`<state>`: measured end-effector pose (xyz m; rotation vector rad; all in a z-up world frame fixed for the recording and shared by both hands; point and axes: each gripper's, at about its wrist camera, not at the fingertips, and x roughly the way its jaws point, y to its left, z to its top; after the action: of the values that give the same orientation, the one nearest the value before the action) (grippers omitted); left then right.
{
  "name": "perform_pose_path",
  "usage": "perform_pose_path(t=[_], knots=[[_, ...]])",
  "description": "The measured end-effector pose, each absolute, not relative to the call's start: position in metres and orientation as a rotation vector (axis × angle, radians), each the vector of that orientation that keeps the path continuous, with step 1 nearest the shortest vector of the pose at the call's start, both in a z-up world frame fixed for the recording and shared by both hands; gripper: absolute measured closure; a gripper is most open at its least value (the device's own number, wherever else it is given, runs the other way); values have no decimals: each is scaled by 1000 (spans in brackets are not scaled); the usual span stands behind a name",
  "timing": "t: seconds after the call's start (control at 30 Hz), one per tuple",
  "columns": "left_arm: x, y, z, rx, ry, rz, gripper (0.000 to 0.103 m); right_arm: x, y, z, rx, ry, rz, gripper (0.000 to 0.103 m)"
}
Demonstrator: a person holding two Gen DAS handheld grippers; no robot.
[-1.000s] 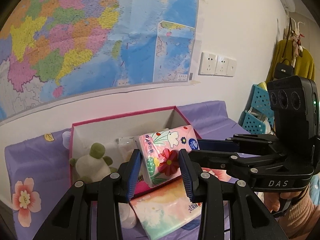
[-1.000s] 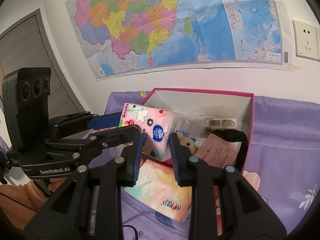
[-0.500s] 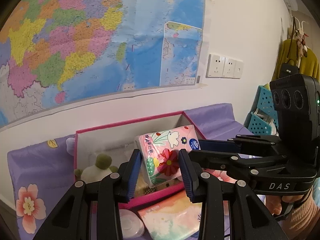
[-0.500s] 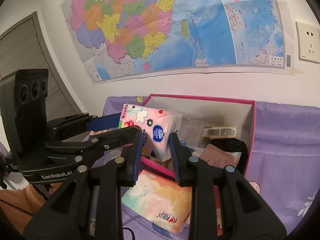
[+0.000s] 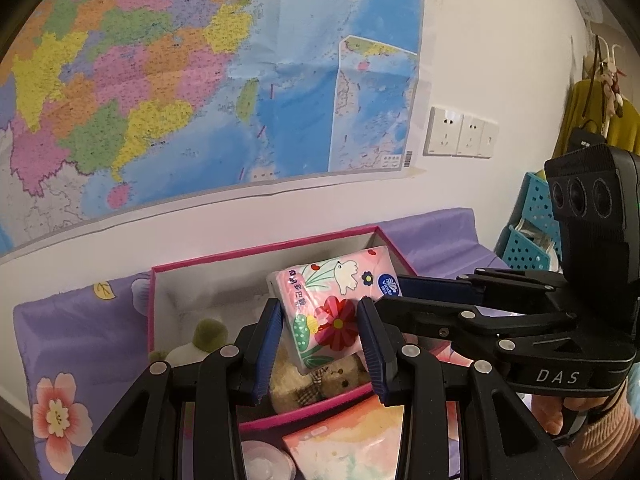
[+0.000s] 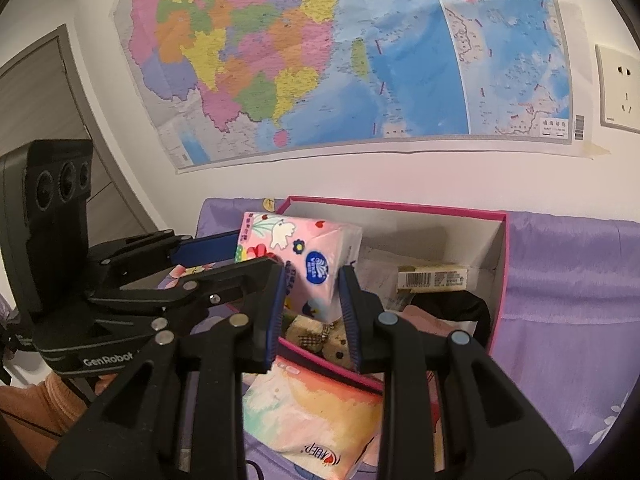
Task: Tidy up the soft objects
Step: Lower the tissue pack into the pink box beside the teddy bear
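The left gripper (image 5: 320, 332) and the right gripper (image 6: 312, 304) both clamp the same pink floral tissue pack (image 5: 332, 304), each from its own end, holding it in the air above the open pink-rimmed box (image 5: 256, 252). The pack sits tilted, over the box's near half.

Going left to right inside the box: a white plush with a green head (image 5: 200, 340) lies by the left wall, a brown teddy bear (image 5: 320, 380) rests against the near wall directly under the pack, and a flat pink packet (image 6: 428, 322) with something black (image 6: 472, 304), possibly fabric, fills the right end below a small barcoded yellow box (image 6: 432, 278).

Outside, just beside the box's near wall, a second pastel tissue pack (image 6: 312, 416) lies on the purple floral cloth (image 5: 80, 340).
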<state>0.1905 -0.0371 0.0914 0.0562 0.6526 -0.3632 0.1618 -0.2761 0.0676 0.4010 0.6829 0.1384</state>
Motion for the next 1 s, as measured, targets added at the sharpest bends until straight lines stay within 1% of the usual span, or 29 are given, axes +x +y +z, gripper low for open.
perform_pose_path(t=[1.0], knots=[[221,-36,84,52,710,-349,65,183,-294,55,445,692,118,73]])
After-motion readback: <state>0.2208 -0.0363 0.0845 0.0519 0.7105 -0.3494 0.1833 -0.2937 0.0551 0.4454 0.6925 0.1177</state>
